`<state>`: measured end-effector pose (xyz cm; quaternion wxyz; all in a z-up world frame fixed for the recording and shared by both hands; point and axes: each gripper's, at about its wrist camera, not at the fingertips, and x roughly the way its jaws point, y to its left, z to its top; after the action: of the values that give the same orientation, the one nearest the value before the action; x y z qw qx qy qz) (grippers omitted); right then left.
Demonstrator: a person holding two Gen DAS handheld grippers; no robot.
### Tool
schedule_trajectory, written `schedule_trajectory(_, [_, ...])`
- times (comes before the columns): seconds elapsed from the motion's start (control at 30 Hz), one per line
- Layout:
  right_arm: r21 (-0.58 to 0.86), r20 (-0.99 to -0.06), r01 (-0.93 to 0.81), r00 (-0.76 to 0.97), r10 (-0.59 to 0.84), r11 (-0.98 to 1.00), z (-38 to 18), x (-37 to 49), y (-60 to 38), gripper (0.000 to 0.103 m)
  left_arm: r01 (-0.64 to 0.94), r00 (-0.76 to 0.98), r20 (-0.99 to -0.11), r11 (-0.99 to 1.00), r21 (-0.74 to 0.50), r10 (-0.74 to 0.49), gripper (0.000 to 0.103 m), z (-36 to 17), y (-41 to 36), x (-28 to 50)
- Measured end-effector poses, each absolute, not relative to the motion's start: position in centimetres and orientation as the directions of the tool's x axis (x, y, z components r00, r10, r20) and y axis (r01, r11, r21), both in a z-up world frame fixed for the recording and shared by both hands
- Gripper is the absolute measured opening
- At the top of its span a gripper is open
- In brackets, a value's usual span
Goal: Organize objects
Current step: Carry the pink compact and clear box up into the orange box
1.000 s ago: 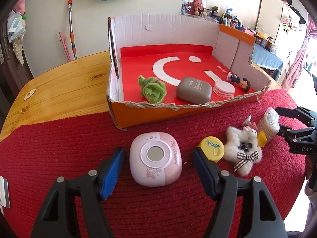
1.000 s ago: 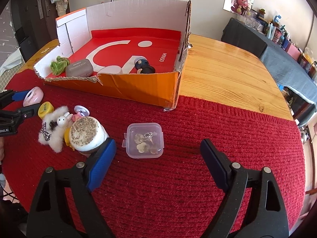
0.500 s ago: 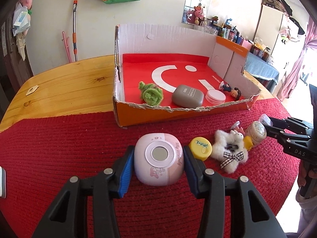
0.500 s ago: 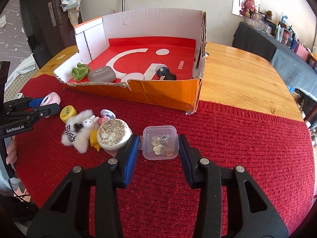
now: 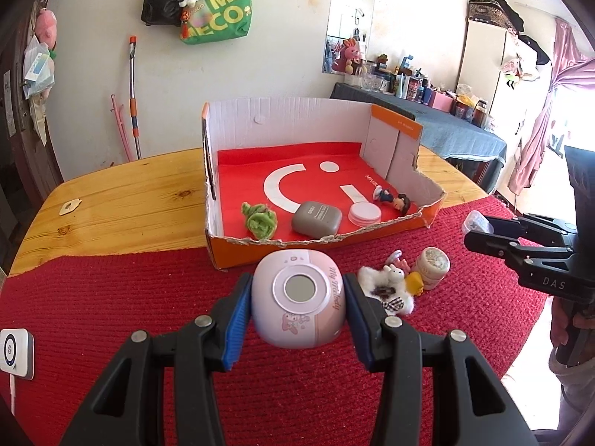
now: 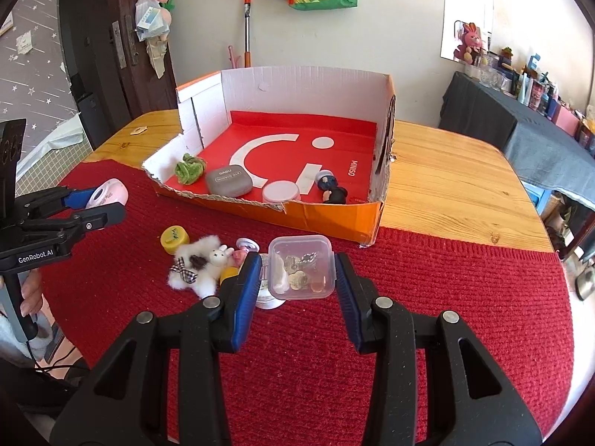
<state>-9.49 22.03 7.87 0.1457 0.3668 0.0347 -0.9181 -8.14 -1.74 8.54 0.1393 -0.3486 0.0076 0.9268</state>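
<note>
Pink rounded case [image 5: 299, 306], printed with a cartoon figure and a round mirror on top, sits clamped between the blue pads of the left gripper [image 5: 297, 316], lifted clear of the red cloth [image 5: 111, 297]. Only the right wrist view shows the yellow cap [image 6: 174, 238] under that gripper, and the right gripper [image 6: 297, 278] clamped on a clear lidded box [image 6: 301, 265] of trinkets, just short of the orange cardboard tray [image 6: 334, 219].

Wall: white, ahead of the jaws; a green tote bag [image 5: 219, 11] hangs high.
Table [image 5: 122, 200]: pale wood under a red knitted cloth [image 5: 111, 297].
Door [image 6: 108, 37]: dark wood, left of the jaws.
Side table [image 5: 461, 130]: blue-covered, cluttered, right.
Curtain [image 5: 546, 122]: pink, sunlit.
</note>
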Motion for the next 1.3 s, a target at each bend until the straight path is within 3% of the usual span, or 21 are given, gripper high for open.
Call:
schedule_trajectory(0.87, [0.054,-0.675,0.327,-0.684,-0.276,-0.943,8.6,-10.0,21.1,0.038,-0.292,-0.731,-0.627,-0.954,-0.069,0.269,0.049,10.2,-0.9,-8.7])
schedule_trajectory(1.3, [0.087,-0.687,0.376,-0.648,-0.329,-0.923,11.2,-15.1,20.6,0.038,-0.338,-0.694,-0.648,-0.937,-0.091,0.313,0.049,12.7,0.0,-14.5])
